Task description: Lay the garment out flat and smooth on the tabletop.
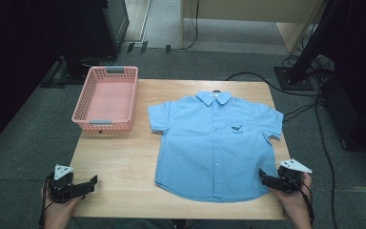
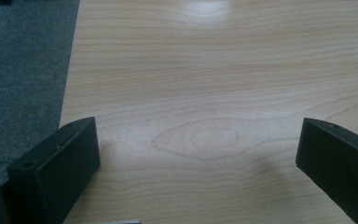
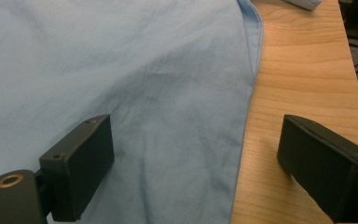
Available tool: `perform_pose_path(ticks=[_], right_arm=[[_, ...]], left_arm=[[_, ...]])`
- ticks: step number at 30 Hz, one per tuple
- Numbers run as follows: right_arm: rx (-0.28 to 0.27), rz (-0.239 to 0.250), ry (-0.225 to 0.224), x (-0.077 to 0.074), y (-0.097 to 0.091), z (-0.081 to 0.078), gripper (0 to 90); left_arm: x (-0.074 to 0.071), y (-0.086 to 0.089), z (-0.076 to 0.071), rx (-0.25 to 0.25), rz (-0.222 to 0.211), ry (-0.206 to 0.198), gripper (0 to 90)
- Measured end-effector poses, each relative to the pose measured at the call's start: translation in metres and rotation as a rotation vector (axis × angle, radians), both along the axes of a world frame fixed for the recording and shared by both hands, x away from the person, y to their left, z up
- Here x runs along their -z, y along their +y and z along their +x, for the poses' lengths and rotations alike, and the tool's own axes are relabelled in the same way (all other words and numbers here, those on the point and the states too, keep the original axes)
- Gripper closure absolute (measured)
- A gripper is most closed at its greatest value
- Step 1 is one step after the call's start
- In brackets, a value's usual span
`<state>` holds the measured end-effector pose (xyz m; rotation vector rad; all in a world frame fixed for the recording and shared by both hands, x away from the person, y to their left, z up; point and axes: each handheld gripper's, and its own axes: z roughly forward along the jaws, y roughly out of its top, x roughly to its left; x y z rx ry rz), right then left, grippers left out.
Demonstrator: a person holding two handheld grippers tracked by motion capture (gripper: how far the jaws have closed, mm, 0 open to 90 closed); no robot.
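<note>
A: Item one, the garment?

B: Light blue short-sleeved shirt (image 1: 217, 145), laid flat and face up on the table (image 1: 119, 157), collar toward the far edge, hem near the near edge, right of centre. Buttoned, sleeves spread, small whale print on the chest. No fold made in it yet, as far as can be judged.

A: Item two, the container?

B: Pink basket (image 1: 107, 98), at the far left corner of the table, nothing in it.

A: Right gripper?

B: Right gripper (image 1: 267, 180) at the shirt's near right hem corner. Jaws spread wide, straddling the shirt's side edge (image 3: 244, 140): one jaw over cloth, the other over bare wood. Nothing gripped.

A: Left gripper?

B: Left gripper (image 1: 88, 185) by the near left corner of the table, well apart from the shirt. Jaws wide apart over bare wood, holding nothing.

A: Progress entry?

B: Likely at the very start. Shirt untouched; grasping, folding and probably placing in the basket all remain.
</note>
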<state>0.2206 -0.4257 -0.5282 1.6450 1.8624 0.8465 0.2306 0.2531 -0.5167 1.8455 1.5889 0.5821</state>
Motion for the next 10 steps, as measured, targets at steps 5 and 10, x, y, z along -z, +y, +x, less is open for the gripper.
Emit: perform_pose_path(ticks=[5, 10], right_arm=[[0.000, 0.000, 0.000, 0.0000, 0.0000, 0.0000, 10.4], [0.000, 0.000, 0.000, 0.0000, 0.0000, 0.0000, 10.4]], left_arm=[[0.0019, -0.0046, 0.0017, 0.004, 0.035, 0.000, 0.0], [0.0035, -0.0055, 0.0015, 0.011, 0.056, -0.010, 0.0]])
